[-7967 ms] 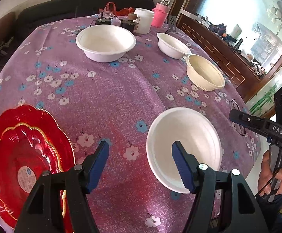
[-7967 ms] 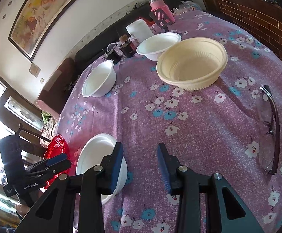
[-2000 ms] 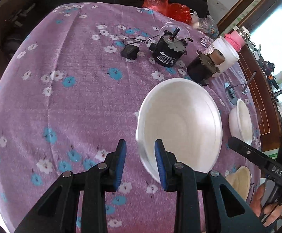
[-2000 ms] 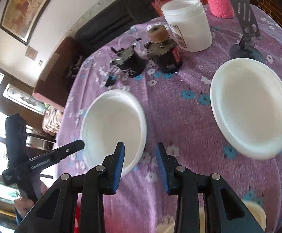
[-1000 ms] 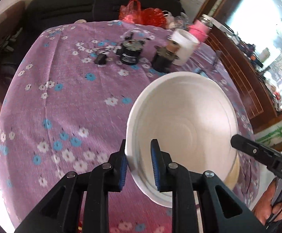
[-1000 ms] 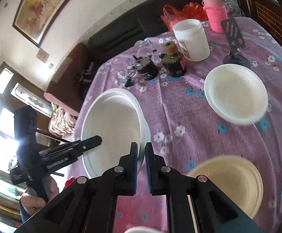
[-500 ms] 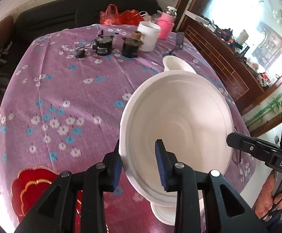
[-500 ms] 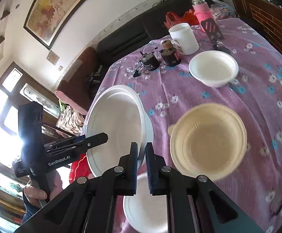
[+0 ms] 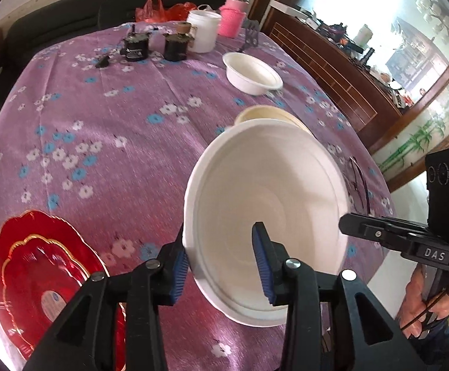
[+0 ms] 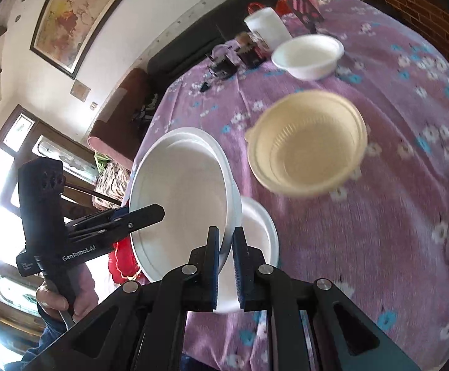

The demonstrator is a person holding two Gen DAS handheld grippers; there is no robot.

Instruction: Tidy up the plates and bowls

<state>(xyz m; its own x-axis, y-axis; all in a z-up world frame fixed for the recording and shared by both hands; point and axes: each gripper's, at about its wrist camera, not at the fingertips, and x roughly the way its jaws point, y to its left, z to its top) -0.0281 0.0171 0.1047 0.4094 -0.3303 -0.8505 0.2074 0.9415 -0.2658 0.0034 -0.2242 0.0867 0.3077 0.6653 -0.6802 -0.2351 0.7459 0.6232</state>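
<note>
Right gripper [image 10: 225, 266] pinches the rim of a tilted white bowl [image 10: 181, 198], held above another white bowl [image 10: 255, 225]. Left gripper [image 9: 221, 266], jaws just opening, straddles the opposite rim without pressing. One-sided hold; the bowl could swing or slip off-centre.

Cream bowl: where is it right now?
The cream bowl sits on the purple tablecloth, right of the tilted white bowl in the right wrist view, nearer than the small white bowl.
</note>
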